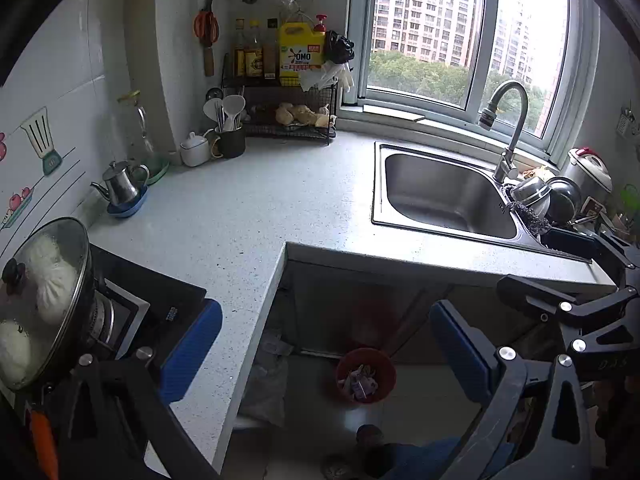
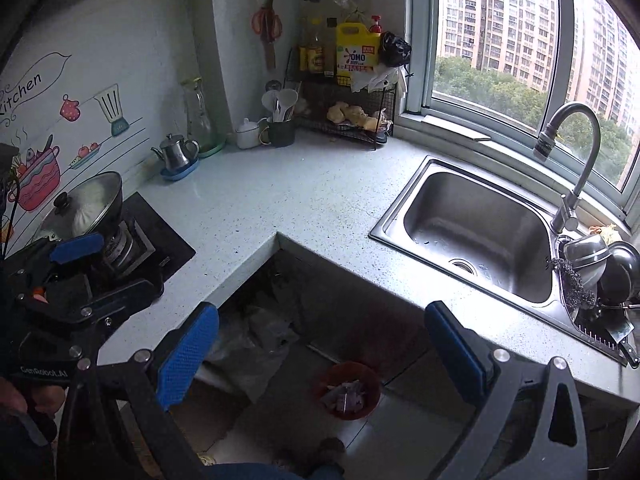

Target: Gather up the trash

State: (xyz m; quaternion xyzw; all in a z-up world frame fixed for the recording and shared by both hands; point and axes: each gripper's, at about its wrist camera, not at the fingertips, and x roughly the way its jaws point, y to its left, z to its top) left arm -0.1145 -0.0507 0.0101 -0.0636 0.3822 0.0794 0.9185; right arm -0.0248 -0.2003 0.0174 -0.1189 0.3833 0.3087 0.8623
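Left gripper (image 1: 324,352): jaws spread wide, holding nothing.
Right gripper (image 2: 320,348): likewise released, empty.
Red trash bin (image 2: 346,390): on the floor below both — framed between each gripper's fingers, paper scraps inside.
Nearer hand: cannot tell.
Counter (image 2: 320,200): no loose trash visible.

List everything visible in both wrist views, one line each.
Trash bin: 1, red, on the floor below the counter, scraps inside
Countertop: 1, speckled grey, L-shaped
Sink: 1, steel, right, with faucet
Lidded pan: 1, steel, on stove, left
Teapot: 1, steel, on blue saucer
Wire rack: 1, black, back corner
Detergent jug: 1, yellow, on rack
Scissors: 1, orange, on wall
Utensil cup: 1, dark, by rack
Left gripper: open, blue pads
Right gripper: open, blue pads
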